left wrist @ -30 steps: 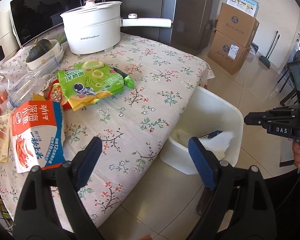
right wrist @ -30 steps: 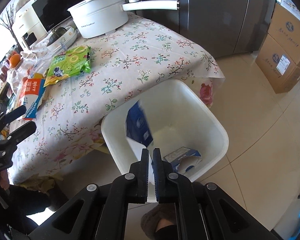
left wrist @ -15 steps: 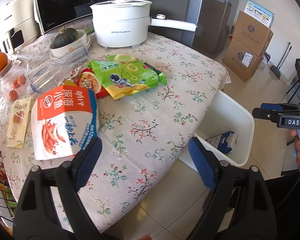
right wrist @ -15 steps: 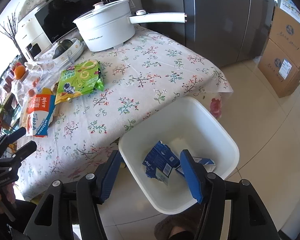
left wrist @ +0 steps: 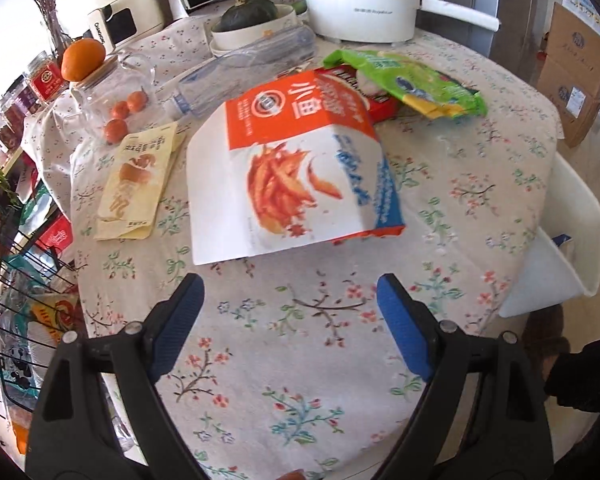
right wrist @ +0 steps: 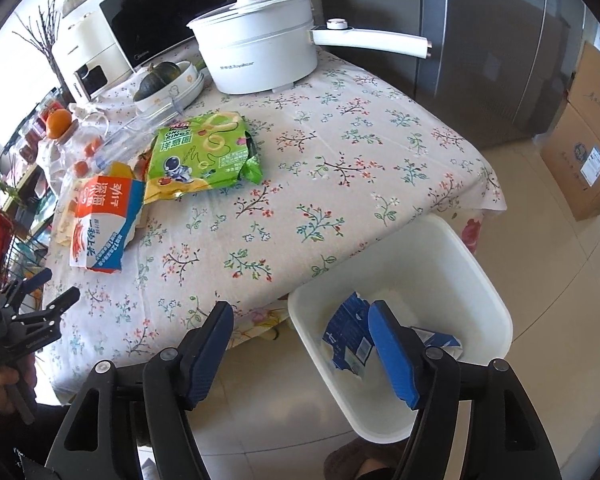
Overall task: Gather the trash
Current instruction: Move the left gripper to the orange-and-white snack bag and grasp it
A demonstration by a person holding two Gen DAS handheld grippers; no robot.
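Now finished with one drop. Shows, in the right wrist view, the blue carton [right wrist: 346,336] lying on the floor of the white bin [right wrist: 460,264], beside another scrap of blue-and-white packaging, no longer falling as it was a second ago. Leaves the right gripper [right wrist: 300,310] released, jaws spread wide and empty above the near rim of the bin, where a second ago pressed shut. Means one piece of trash banked and that hand free.

Meanwhile brings the left gripper [left wrist: 288,284] away from the table edge by the bin and in over the floral tablecloth [left wrist: 300,360], jaws fully apart, holding nothing. Puts the orange-and-white snack bag [left wrist: 296,176] just ahead of the fingertips, not yet touching, far larger in the left wrist view than half a second ago. Marks that bag, by my reading, as the next pick. Calls for a little more reach and a pinch on the near white edge.

Still leaves on the table the green snack bag [right wrist: 204,152], overlapping a red packet [left wrist: 384,108], plus the pale yellow wrapper [left wrist: 138,184] and the clear plastic bottle [left wrist: 244,72] to the side and behind. Suggests an early stage: several pieces to go, with the bin close by at the table's corner.
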